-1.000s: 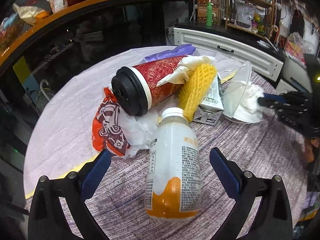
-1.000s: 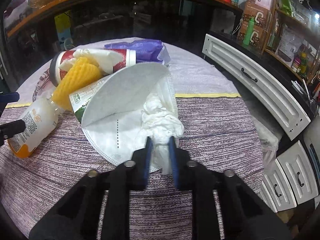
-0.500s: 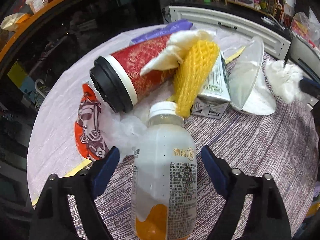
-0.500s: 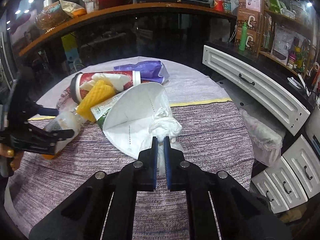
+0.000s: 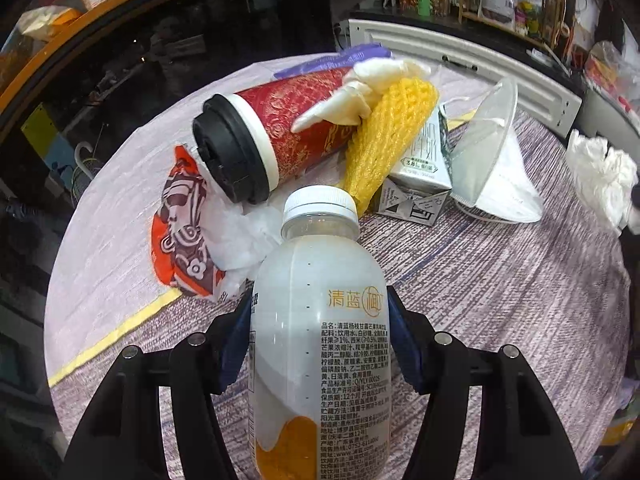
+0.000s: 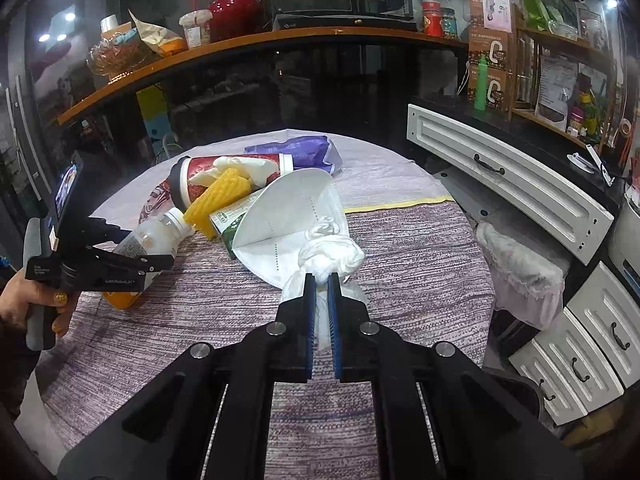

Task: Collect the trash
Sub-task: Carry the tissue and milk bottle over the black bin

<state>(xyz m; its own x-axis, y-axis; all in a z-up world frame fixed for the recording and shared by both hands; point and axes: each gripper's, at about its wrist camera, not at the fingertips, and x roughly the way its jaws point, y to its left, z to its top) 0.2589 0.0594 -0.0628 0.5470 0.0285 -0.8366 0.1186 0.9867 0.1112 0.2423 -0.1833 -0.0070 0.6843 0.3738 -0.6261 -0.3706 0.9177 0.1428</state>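
Note:
My left gripper (image 5: 320, 312) is shut on a plastic drink bottle (image 5: 320, 344) with orange liquid at its base, lying on the round table; both show in the right wrist view, gripper (image 6: 160, 262) and bottle (image 6: 154, 240). My right gripper (image 6: 321, 280) is shut on a crumpled white tissue (image 6: 332, 256), held just above the table, also seen in the left wrist view (image 5: 604, 172). Behind lie a red paper cup (image 5: 280, 132), yellow foam net (image 5: 388, 140), milk carton (image 5: 420, 176), white face mask (image 5: 496, 160) and an orange wrapper (image 5: 180, 232).
A purple packet (image 6: 296, 150) lies at the table's far side. A bin with a white liner (image 6: 520, 276) stands right of the table (image 6: 420, 280). White drawers (image 6: 580, 356) and a white panel (image 6: 500, 176) are on the right. A dark counter (image 6: 260, 60) curves behind.
My left gripper moved forward around the bottle and closed on it. My right gripper, shut on the tissue, lifted it up and back from the mask.

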